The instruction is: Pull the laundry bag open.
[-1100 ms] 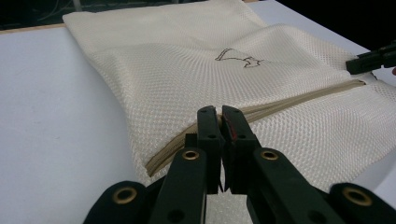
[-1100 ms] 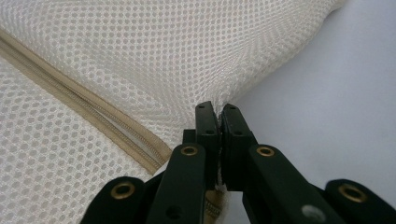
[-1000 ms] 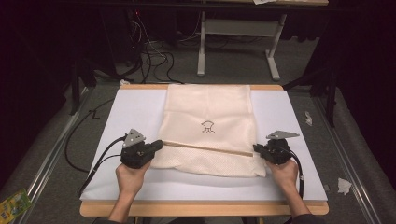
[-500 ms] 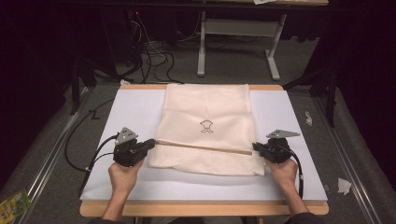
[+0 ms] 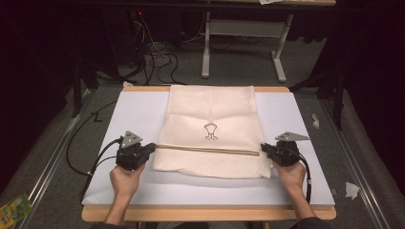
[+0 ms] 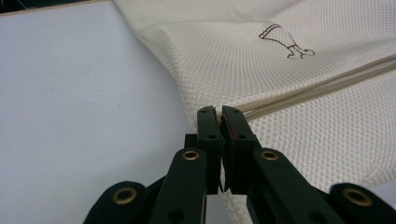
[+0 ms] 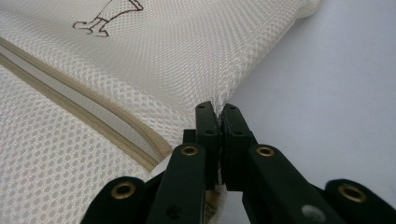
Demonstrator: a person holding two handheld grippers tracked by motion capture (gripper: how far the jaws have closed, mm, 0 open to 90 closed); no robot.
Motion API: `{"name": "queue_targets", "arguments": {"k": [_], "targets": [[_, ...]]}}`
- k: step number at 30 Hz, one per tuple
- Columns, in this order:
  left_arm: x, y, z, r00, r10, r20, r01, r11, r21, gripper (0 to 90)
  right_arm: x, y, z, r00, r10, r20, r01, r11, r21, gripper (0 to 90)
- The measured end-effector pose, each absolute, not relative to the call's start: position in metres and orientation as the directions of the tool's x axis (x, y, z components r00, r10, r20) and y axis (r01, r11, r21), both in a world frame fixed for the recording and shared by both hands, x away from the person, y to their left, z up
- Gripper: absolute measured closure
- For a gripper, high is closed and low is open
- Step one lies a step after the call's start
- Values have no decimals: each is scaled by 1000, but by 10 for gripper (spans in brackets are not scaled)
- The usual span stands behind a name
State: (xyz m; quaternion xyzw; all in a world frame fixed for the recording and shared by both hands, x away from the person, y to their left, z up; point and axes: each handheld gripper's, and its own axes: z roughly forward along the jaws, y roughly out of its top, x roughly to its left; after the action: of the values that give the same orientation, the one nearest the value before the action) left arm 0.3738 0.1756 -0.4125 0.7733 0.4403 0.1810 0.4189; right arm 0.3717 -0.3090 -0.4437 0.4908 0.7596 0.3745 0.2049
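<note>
1. Both grippers, left gripper (image 5: pixel 154 148) and right gripper (image 5: pixel 263 147), are clamped on opposite side edges of the mesh laundry bag (image 5: pixel 211 128) lying mid-table
2. Pull evenly so the zipper (image 5: pixel 205 149) stays straight

mesh bag (image 5: pixel 212 131) on table (image 5: pixel 133 114), centred

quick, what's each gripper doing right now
Left gripper: closed on the mesh bag's left edge.
Right gripper: closed on its right edge.

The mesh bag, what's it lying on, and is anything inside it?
The mesh bag lies on a white sheet over the wooden table. Its weave hides any contents; it looks flat.
</note>
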Motion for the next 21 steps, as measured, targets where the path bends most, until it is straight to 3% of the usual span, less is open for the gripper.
{"name": "queue_targets", "arguments": {"k": [10, 21], "targets": [[373, 178, -422, 525, 849, -55, 543, -286, 789, 870, 371, -305, -443, -437, 898, 49, 591, 246, 768, 889], [372, 188, -427, 535, 835, -128, 560, -237, 794, 869, 374, -309, -446, -444, 885, 142, 620, 188, 762, 885]]}}
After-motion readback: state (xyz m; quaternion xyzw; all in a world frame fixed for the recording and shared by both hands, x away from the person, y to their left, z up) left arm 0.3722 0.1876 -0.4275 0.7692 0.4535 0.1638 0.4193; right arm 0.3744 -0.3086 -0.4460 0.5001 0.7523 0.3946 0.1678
